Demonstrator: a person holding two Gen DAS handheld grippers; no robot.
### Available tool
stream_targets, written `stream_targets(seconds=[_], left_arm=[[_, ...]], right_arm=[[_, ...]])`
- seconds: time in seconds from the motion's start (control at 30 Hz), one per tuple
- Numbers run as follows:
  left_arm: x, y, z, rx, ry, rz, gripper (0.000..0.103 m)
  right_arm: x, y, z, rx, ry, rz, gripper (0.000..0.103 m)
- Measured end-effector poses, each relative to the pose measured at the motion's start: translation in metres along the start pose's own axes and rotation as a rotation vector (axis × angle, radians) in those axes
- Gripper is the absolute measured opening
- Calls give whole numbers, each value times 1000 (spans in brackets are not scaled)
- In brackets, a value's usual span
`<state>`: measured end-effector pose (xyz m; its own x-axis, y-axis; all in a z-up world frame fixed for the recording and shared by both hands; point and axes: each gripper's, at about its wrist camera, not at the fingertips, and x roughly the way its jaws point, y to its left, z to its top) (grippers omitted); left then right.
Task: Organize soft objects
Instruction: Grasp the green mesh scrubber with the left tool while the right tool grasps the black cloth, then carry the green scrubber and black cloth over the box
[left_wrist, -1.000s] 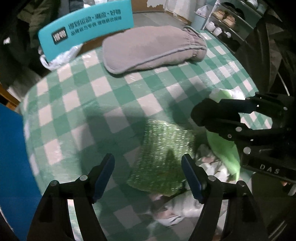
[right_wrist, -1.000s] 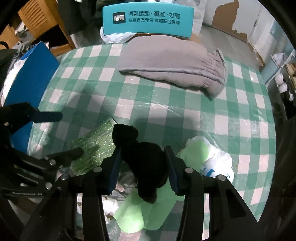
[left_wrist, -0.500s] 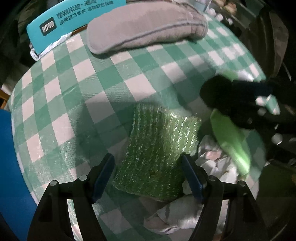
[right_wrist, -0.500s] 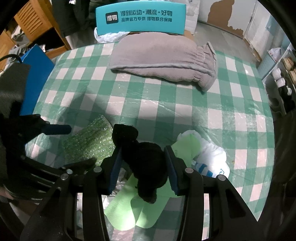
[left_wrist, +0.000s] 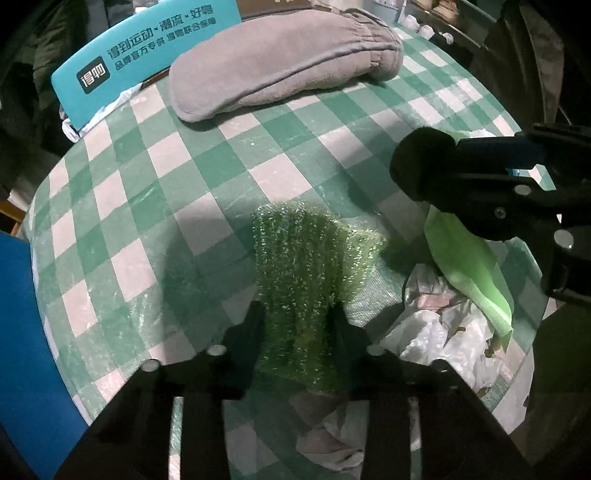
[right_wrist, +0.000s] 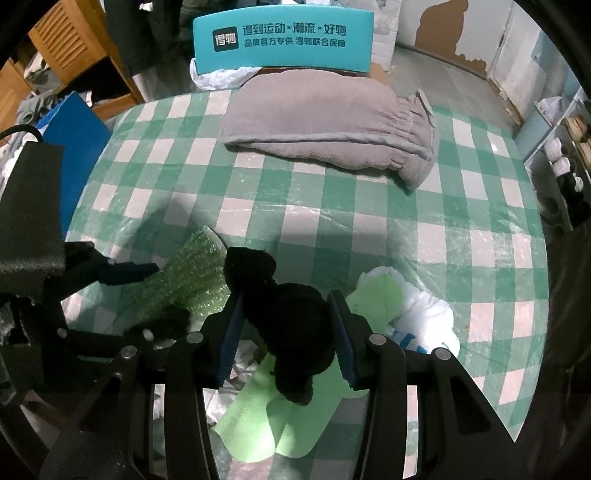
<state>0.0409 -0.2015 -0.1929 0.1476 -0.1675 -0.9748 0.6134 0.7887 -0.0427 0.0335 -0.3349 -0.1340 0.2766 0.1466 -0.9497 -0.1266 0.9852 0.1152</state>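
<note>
- The crinkly green bubble-wrap sheet (left_wrist: 310, 266) is sitting near the front edge of the round table with the green-and-white checked cloth (left_wrist: 155, 206), and the left gripper (left_wrist: 297, 325) is pinching its near end; its jaws have just been closing, and the sheet is bunching up between the pads.
- In the right wrist view that same sheet (right_wrist: 192, 273) is showing up beside the left gripper (right_wrist: 147, 291), off to the left.
- The right gripper (right_wrist: 288, 325) is clamping a black fuzzy soft lump (right_wrist: 291, 317), with both blue-padded fingers pressing on its sides, holding it above a light green foam sheet (right_wrist: 258, 424).
- Just beside that, a white crumpled plastic bag (right_wrist: 428, 317) is lying on the cloth, and more crumpled white plastic (left_wrist: 443, 332) is lying under the green foam.
- Farther back, a grey fleece drawstring pouch (right_wrist: 325, 125) is lying flat on the far side of the table, well apart from both grippers.
- Behind it, a teal curved sign with white Chinese lettering (right_wrist: 284, 40) is standing up.
- A blue flat panel (left_wrist: 22, 332) is leaning at the table's left edge.
</note>
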Motion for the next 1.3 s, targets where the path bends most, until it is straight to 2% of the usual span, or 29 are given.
stream_targets(seconds=[0.2,0.83,1.3], left_arm=[[-3,12,4,-13,-25,45,19],[-70,34,-6,-130,-145,99,19],[-113,46,-15,-169,-222,124,19]], right_arm=[[-4,4,3,-9,-17,-3,45],[-37,24,19,-28,-109,9,45],[-66,49,33,-73,-165,3,45]])
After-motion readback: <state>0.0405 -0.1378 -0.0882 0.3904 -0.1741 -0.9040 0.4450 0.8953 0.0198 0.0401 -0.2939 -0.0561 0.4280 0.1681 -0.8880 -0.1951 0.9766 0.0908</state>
